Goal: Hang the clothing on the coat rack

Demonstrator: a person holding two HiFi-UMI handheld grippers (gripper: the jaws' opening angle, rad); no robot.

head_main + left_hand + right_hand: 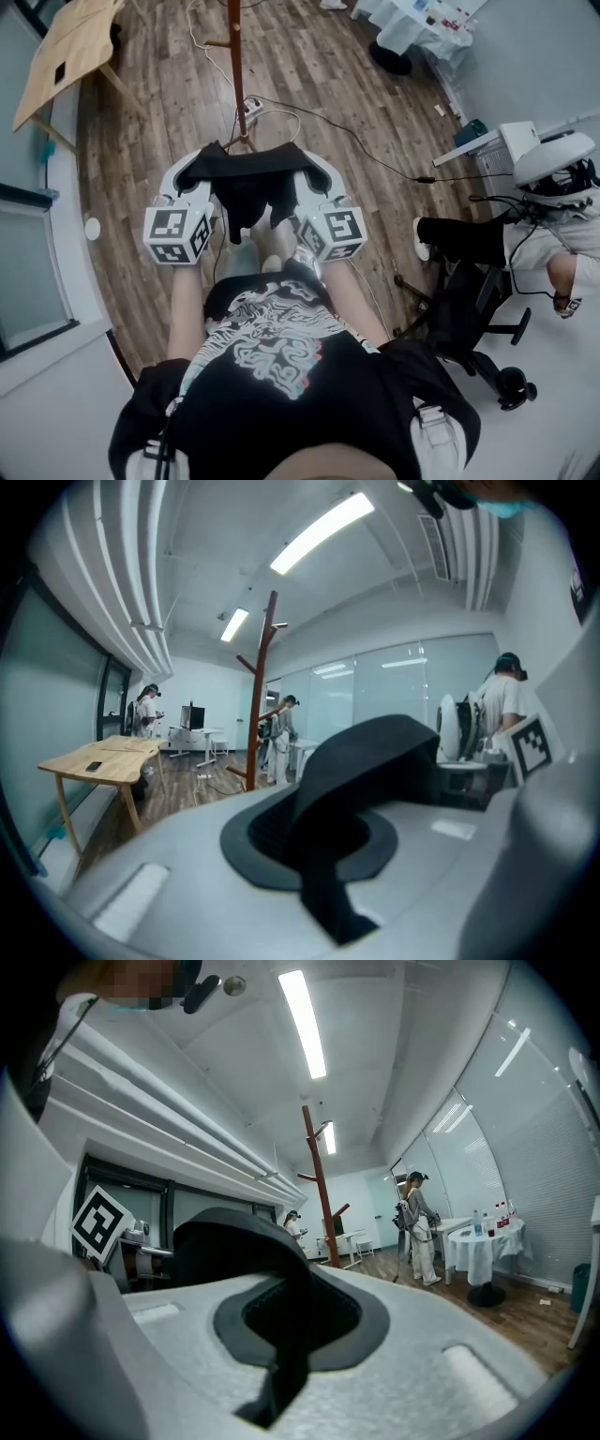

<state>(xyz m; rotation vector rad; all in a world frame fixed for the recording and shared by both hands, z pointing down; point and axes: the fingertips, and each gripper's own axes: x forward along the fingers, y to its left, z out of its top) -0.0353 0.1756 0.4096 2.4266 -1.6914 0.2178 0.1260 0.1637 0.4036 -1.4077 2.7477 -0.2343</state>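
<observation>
Black shirt (281, 375): on the person, with white squiggles on it, closest to the camera.
Marker cubes (178, 234): one on each set of tongs, side by side just past the shirt.
Left tongs (208, 167): pressed together on one end of the clothing (246, 183). A black strip of it comes out from between them in the left gripper view.
Right tongs (305, 167): they seem to pinch the other end the same way. Dark cloth fills the gap there, so it is hard to be sure.
Where the clothing is: it is black and pulled out flat between the two tongs, and its middle hangs down. It is up in the air over the floor (309, 84), near the coat rack (234, 56) but not on it.
Floor look: brown wood planks, with a thin cable (375, 150) lying across them.
Coat rack look: a red-brown pole with pegs that point up, standing straight ahead past the clothing.
Seated person (553, 216): off to the right, with white headgear, beside a black chair (478, 319).
Wooden bench (66, 47): far left, light wood, with a small dark thing on top.
White bench (412, 23): far right, covered with a white cloth, with small things on it.
Standing person (420, 1227): at the back of the room, next to the white bench.
</observation>
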